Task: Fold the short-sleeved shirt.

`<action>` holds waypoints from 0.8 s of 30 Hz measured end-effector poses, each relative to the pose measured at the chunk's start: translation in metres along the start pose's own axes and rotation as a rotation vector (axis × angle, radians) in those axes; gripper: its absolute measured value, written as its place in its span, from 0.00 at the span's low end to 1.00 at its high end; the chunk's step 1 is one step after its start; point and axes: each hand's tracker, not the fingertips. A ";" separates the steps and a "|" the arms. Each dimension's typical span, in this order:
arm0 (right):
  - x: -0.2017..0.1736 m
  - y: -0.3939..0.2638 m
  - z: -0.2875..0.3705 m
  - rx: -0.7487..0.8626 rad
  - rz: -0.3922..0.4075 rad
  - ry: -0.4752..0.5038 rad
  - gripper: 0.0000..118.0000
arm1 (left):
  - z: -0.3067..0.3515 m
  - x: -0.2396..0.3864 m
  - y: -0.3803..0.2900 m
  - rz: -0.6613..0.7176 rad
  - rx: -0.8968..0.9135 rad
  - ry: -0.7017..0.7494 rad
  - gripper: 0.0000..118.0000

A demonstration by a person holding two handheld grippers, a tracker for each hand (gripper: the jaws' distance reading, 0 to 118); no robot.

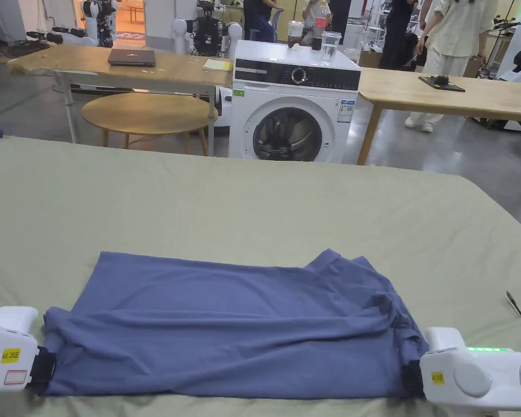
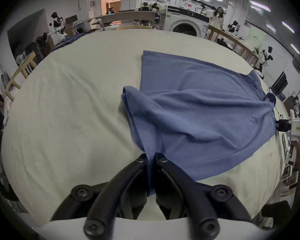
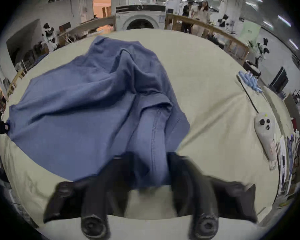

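bed sheet [image 1: 254, 206] pale green, covers work surface | blue shirt [image 1: 237, 326] lying folded across near edge, rumpled at right end | left gripper [image 2: 151, 159] jaws pinched tight on shirt's left edge | right gripper [image 3: 150, 159] – jaws clamped around bunched fabric at right end – blurry

Blue shirt [image 1: 232, 326] flat on green sheet [image 1: 254, 212]; left gripper [image 1: 41, 370], right gripper [image 1: 414, 377] at ends, apparently clamping.
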 end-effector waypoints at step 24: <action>-0.015 -0.086 0.167 0.115 0.090 -0.062 0.04 | 0.101 -0.025 -0.083 0.067 0.096 -0.061 0.00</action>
